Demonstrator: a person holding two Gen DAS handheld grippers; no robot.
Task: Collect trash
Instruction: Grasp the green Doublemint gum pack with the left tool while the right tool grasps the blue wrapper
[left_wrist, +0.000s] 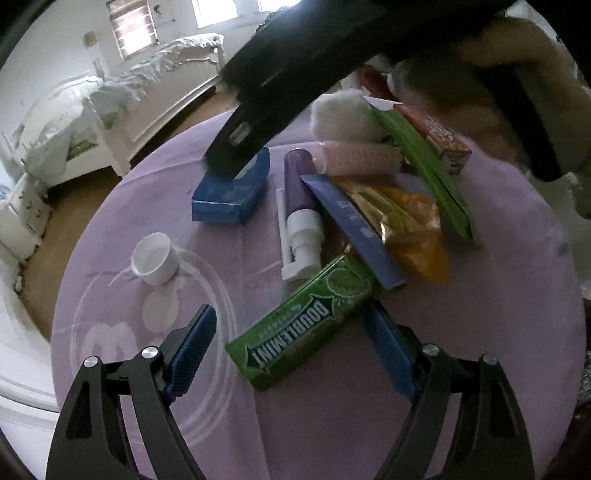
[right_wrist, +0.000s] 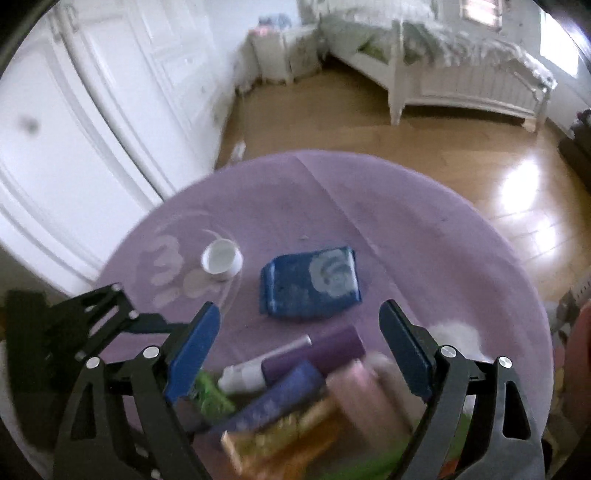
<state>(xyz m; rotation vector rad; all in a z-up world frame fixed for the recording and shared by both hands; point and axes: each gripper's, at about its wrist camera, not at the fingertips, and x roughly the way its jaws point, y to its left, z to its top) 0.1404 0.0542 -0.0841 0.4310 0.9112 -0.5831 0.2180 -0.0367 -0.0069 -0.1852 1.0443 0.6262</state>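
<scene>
Trash lies on a round table under a purple cloth (left_wrist: 461, 332). My left gripper (left_wrist: 290, 312) hangs open over a green Doublemint pack (left_wrist: 303, 325), a pad on either side, neither pressing. Beyond it lie a purple spray bottle (left_wrist: 299, 206), a long purple box (left_wrist: 354, 229), an orange-gold packet (left_wrist: 406, 221), a pink roller (left_wrist: 358, 158) and a white cap (left_wrist: 155, 258). My right gripper (right_wrist: 299, 308) stands open just short of a blue box (right_wrist: 310, 284), with nothing between its pads. One of its black fingers (left_wrist: 240, 136) hangs over the blue box (left_wrist: 231, 192).
A long green pack (left_wrist: 424, 166), a small red box (left_wrist: 439, 140) and a white fluffy wad (left_wrist: 343, 114) lie at the table's far side. Around the table are wooden floor (right_wrist: 332, 122), a white bed (right_wrist: 461, 77) and white wardrobe doors (right_wrist: 92, 129).
</scene>
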